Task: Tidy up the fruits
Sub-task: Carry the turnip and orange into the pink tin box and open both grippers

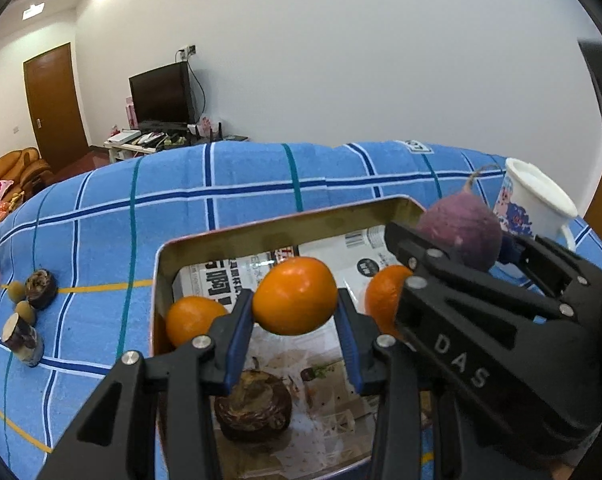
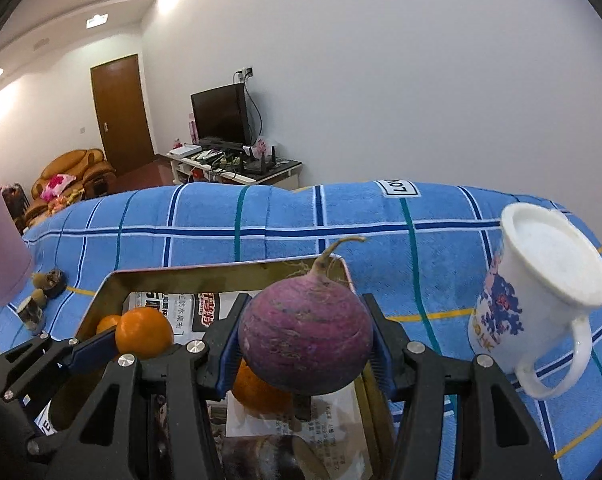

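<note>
**Both grippers loaded above the fruit tin**

The left gripper (image 1: 295, 320) pinches an orange (image 1: 295, 295) between its blue pads; the fruit is slightly oval, its long axis running roughly from 8 to 2 o'clock in the left wrist view. It hangs over the open metal tin (image 1: 261, 227), which sits on a blue checked cloth (image 1: 101, 216).

Inside the tin, lined with printed paper (image 1: 217, 280), a second orange (image 1: 193, 318) lies at 9 o'clock of the held one, against the left wall. A third orange (image 1: 383, 298) lies at 3 o'clock, partly hidden by the other tool. A dark brown bulb-like item (image 1: 253, 406) rests at 6 o'clock, between the fingers.

The right gripper (image 2: 305, 350) clamps a purple turnip-like root (image 2: 305, 340) on its flanks. Its long axis stands near upright, the tail root pointing to about 1 o'clock. It hangs over the tin's right near part.

A white printed mug (image 2: 541, 300) stands on the cloth at 3 o'clock of the root, clear of the tin, handle toward the camera. Several small dark and olive items (image 1: 29, 308) lie on the cloth at 9 o'clock of the tin.
</note>
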